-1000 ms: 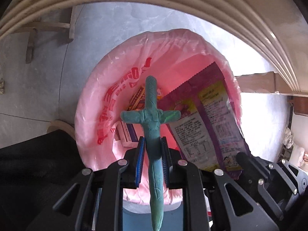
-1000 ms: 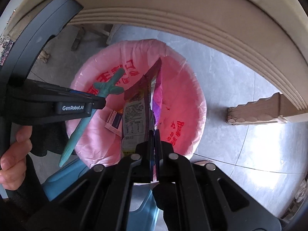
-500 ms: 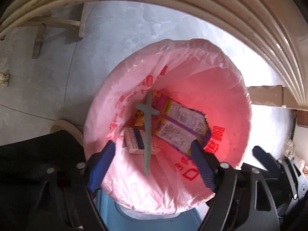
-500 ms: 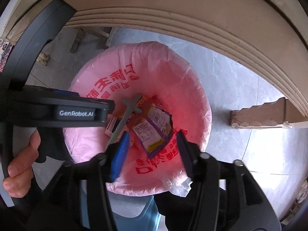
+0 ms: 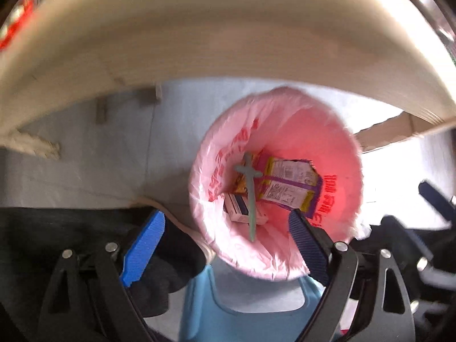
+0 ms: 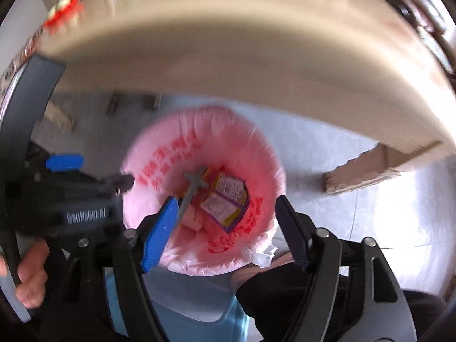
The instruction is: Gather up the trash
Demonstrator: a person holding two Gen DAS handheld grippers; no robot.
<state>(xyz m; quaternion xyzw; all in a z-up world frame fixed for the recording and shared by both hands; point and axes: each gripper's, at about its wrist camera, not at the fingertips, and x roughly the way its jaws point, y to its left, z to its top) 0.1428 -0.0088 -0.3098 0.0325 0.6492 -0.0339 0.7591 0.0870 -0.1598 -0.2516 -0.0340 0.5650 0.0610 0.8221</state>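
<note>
Both tools are hovering above the pink-lined bin (image 5: 273, 131), pointing down at it. Left tool (image 5: 225, 239): jaws spread wide, holding nothing. Right tool (image 6: 225, 222): jaws likewise apart, holding nothing. The green toy sword (image 5: 250, 191) and purple snack wrapper (image 5: 290, 188) are lying inside the bin, beneath the table (image 5: 228, 42) edge.

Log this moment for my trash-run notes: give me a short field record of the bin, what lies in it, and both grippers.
bin: pink-lined trash bin on the floor beside a table edge
contents: green toy sword, purple snack wrapper, small box
sword position: lying on top of the wrapper and box
left gripper: jaws open, empty, above the bin
right gripper: jaws open, empty, above the bin
image quality: motion blur in both views
</note>
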